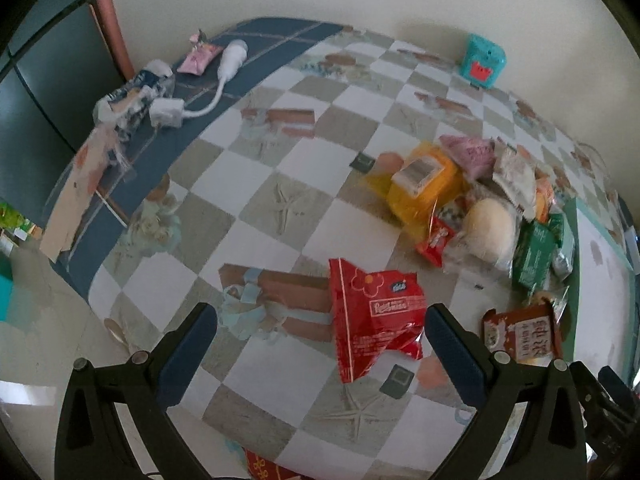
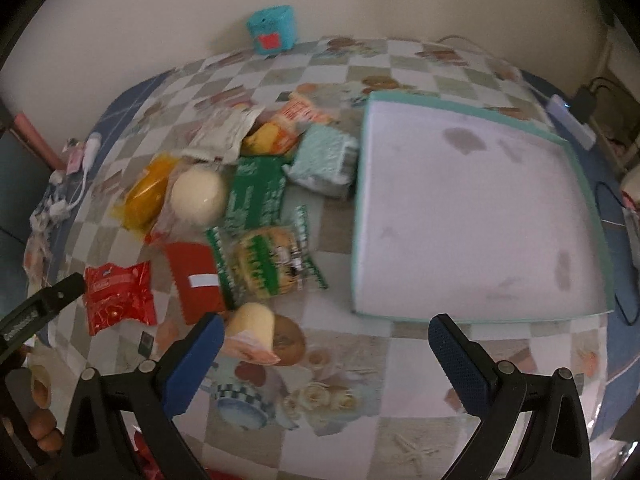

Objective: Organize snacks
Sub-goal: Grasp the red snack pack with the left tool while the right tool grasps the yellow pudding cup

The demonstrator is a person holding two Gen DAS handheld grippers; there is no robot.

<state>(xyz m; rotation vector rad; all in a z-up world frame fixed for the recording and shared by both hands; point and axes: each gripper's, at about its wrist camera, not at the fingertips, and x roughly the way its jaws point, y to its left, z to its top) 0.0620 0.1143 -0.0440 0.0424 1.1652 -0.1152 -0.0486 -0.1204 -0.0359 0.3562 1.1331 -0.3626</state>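
Observation:
A heap of snack packs lies on the checked tablecloth. A red foil pack point(image 1: 374, 314) point(image 2: 119, 296) lies just ahead of my open, empty left gripper point(image 1: 320, 330), closer to its right finger. The heap holds a yellow pack point(image 1: 424, 188), a round white bun point(image 1: 490, 230) point(image 2: 199, 197), a green pack point(image 2: 255, 193) and a green-wrapped cake point(image 2: 267, 266). My right gripper point(image 2: 325, 338) is open and empty above the table, with a cream roll snack point(image 2: 253, 326) by its left finger. The shallow teal-rimmed tray point(image 2: 472, 216) lies to the right, with nothing in it.
A teal box with a red face point(image 2: 271, 30) point(image 1: 482, 62) stands at the back by the wall. A white charger and cable point(image 1: 192, 104) and crumpled wrappers lie on the blue strip at the table's left. A power strip point(image 2: 570, 120) is at the far right.

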